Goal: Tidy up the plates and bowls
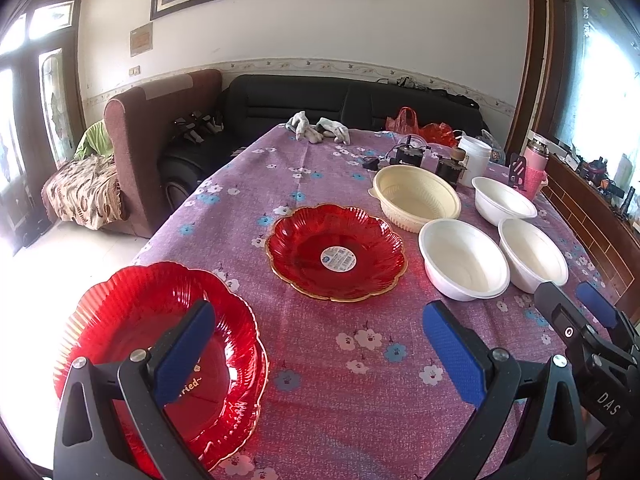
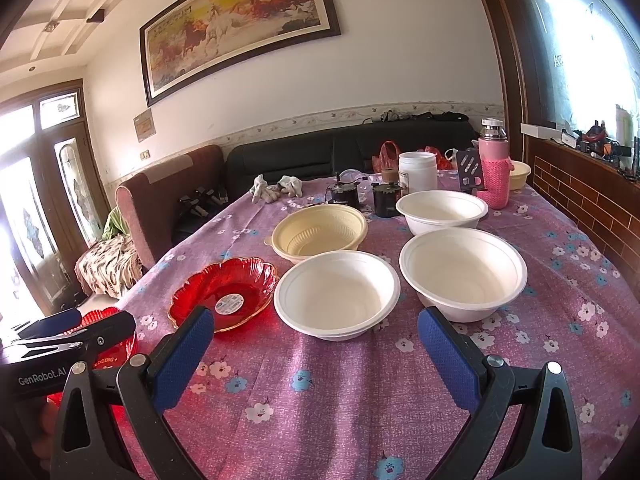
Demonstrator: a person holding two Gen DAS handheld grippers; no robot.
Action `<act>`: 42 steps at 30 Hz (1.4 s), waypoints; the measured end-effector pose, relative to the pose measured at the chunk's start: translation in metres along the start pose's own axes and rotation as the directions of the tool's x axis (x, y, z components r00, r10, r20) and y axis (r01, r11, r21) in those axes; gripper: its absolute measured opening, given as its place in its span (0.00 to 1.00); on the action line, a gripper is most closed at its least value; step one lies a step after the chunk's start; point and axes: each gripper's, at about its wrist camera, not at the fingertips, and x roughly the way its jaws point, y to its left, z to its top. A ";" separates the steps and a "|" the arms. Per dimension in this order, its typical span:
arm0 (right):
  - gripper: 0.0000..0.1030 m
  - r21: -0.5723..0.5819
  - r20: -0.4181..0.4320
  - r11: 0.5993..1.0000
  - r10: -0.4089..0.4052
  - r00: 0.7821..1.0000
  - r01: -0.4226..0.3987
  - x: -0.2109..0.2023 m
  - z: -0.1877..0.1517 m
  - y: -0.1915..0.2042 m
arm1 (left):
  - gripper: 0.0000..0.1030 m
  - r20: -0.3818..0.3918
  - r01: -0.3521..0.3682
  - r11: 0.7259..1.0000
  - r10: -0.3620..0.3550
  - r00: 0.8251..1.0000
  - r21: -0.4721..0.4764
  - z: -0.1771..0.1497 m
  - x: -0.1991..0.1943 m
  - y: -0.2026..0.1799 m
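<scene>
A stack of red scalloped plates lies at the table's near left corner, under my left gripper's left finger. My left gripper is open and empty above the cloth. Another red plate with a round label lies mid-table. Three white bowls and a cream bowl sit to the right; they also show in the right wrist view. My right gripper is open and empty, just short of the nearest white bowl.
The table has a purple flowered cloth. At its far end lie grey gloves, dark small devices, a white jar, a pink flask and red bags. Sofas stand behind the table; a brick-pattern ledge runs along the right.
</scene>
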 end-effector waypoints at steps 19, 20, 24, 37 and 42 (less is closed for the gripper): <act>1.00 -0.050 0.001 0.997 0.051 0.999 -0.051 0.000 0.009 0.043 | 1.00 0.022 -0.016 0.997 0.018 1.000 -0.072 0.004 -0.012 0.043; 1.00 -0.052 -0.001 0.997 0.053 0.999 -0.053 0.000 0.009 0.044 | 1.00 0.020 -0.018 0.997 0.020 1.000 -0.075 0.003 -0.013 0.045; 1.00 -0.060 -0.009 0.996 0.059 0.998 -0.059 0.000 0.007 0.051 | 1.00 0.015 -0.018 0.996 0.019 1.000 -0.084 0.002 -0.013 0.052; 1.00 -0.068 -0.010 0.995 0.074 0.997 -0.075 0.002 0.014 0.062 | 1.00 0.017 -0.020 0.996 0.022 1.000 -0.092 0.003 -0.015 0.063; 1.00 -0.025 -0.003 0.991 0.130 0.992 -0.130 0.007 0.036 0.057 | 1.00 0.021 -0.032 0.996 0.034 0.999 -0.089 0.011 -0.012 0.063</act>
